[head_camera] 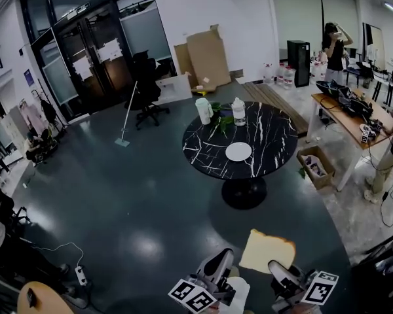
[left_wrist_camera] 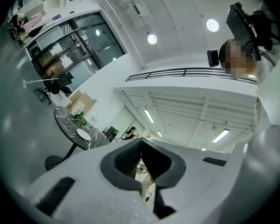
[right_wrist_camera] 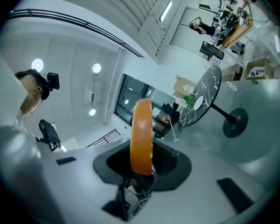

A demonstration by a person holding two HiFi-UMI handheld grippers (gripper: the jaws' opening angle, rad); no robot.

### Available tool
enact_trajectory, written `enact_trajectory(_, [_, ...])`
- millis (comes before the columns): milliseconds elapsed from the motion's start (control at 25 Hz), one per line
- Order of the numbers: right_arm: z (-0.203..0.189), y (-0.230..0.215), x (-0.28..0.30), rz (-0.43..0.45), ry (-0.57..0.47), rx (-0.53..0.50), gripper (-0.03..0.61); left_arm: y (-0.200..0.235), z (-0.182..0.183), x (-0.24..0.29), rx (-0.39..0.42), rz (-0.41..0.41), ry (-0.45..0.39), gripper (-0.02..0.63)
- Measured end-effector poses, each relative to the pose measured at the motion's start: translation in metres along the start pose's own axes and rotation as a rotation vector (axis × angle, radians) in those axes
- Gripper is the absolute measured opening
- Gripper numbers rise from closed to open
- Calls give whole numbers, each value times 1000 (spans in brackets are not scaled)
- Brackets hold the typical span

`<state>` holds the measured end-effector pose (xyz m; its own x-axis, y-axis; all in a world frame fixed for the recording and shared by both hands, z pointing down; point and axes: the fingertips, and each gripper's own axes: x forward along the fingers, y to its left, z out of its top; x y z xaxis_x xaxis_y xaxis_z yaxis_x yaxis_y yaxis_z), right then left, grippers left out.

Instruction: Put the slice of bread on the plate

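A slice of bread (head_camera: 267,250) with a tan crust stands out low in the head view, and my right gripper (head_camera: 280,271) is shut on its near edge. In the right gripper view the bread (right_wrist_camera: 142,134) stands edge-on between the jaws of that gripper (right_wrist_camera: 142,168). Beside it my left gripper (head_camera: 217,265) holds nothing; in its own view the left gripper (left_wrist_camera: 141,146) has its pads together. The white plate (head_camera: 238,152) lies bare on the round black marble table (head_camera: 203,142), well ahead of both grippers. The plate also shows small in the gripper views (left_wrist_camera: 84,134) (right_wrist_camera: 197,103).
On the table's far side stand a white jug (head_camera: 203,110), a clear bottle (head_camera: 238,111) and a green plant (head_camera: 221,122). An office chair (head_camera: 146,90) and cardboard boxes (head_camera: 206,57) are behind. A wooden desk (head_camera: 350,118), a floor box (head_camera: 316,165) and people are at right.
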<state>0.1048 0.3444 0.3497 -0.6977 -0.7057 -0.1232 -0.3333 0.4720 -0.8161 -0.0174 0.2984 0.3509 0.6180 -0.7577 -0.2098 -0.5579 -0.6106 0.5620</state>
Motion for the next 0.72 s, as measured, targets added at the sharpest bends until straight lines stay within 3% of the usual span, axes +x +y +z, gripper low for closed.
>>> enact_trajectory(720, [82, -82, 157, -55, 2, 12, 94, 143, 59, 135, -51, 1, 22, 8])
